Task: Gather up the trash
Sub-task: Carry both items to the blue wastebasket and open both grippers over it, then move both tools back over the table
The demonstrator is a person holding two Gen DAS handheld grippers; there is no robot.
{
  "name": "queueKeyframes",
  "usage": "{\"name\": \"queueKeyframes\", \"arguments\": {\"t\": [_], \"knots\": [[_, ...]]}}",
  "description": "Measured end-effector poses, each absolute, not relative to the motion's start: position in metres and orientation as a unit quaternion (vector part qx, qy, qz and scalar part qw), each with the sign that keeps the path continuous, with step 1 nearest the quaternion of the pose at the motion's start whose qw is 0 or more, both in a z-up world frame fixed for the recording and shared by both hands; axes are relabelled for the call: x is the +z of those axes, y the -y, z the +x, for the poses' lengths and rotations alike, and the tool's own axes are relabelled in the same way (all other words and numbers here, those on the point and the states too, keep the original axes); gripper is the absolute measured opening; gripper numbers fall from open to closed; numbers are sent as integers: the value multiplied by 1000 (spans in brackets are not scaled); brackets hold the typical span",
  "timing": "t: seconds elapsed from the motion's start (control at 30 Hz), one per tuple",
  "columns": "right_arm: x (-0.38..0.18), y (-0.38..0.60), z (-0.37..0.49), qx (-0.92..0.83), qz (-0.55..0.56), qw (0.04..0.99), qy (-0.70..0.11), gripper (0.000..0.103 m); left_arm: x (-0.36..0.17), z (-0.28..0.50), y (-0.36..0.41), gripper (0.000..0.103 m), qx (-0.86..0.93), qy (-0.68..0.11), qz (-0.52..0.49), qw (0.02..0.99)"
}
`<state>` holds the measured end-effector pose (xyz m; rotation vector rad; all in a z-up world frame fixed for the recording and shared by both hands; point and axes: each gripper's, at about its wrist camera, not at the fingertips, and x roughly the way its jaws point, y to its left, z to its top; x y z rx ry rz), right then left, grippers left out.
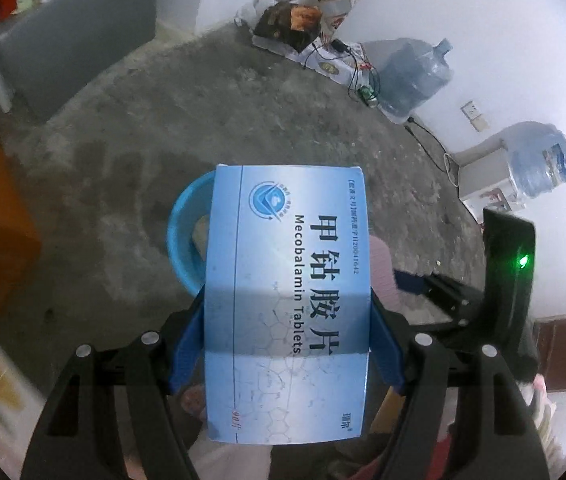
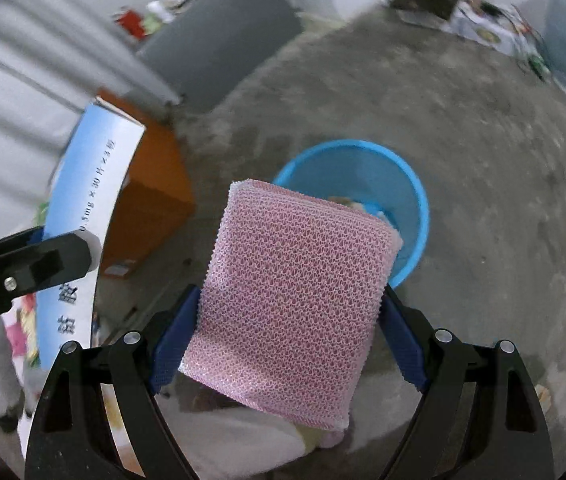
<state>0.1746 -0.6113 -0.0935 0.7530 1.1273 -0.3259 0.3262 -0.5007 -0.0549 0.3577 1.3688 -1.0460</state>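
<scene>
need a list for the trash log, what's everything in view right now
tablet box: 1, blue and white, between the left gripper's pads
scrub pad: 1, pink mesh, between the right gripper's pads
bin: 1, blue, on the floor below both grippers, scraps inside
water jugs: 2, clear blue, by the far wall
cabinet: 1, orange, left of the bin
floor: grey concrete
left gripper: black with blue pads, holding the box
right gripper: black with blue pads, holding the pad

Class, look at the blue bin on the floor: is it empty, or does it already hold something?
Not empty. Inside the blue bin, pale scraps show just past the pink sponge; what they are cannot be told.
</scene>
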Motion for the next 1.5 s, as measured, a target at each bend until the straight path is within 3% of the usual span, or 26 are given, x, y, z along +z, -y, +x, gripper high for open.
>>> {"name": "queueKeyframes", "arguments": {"t": [0.13, 0.3, 0.57, 0.77, 1.07, 1.37, 1.5], "knots": [[-138, 640, 177, -185, 365, 758, -508, 89, -92, 335, 535, 82, -448, -595, 144, 652], [-188, 664, 172, -233, 390, 734, -505, 89, -113, 339, 549, 82, -441, -600, 109, 659], [-166, 665, 143, -251, 390, 755, -464, 89, -81, 336, 521, 82, -455, -574, 98, 673], [-129, 654, 116, -239, 388, 781, -427, 89, -20, 320, 475, 82, -468, -543, 66, 694], [-77, 616, 91, -172, 376, 796, -441, 89, 87, 264, 362, 83, -473, -454, 24, 755], [-15, 566, 110, -102, 326, 833, -435, 89, 116, 229, 212, 84, -402, -425, -20, 811], [19, 526, 140, -45, 281, 855, -434, 89, 132, 230, 105, 84, -319, -400, -40, 858]]}}
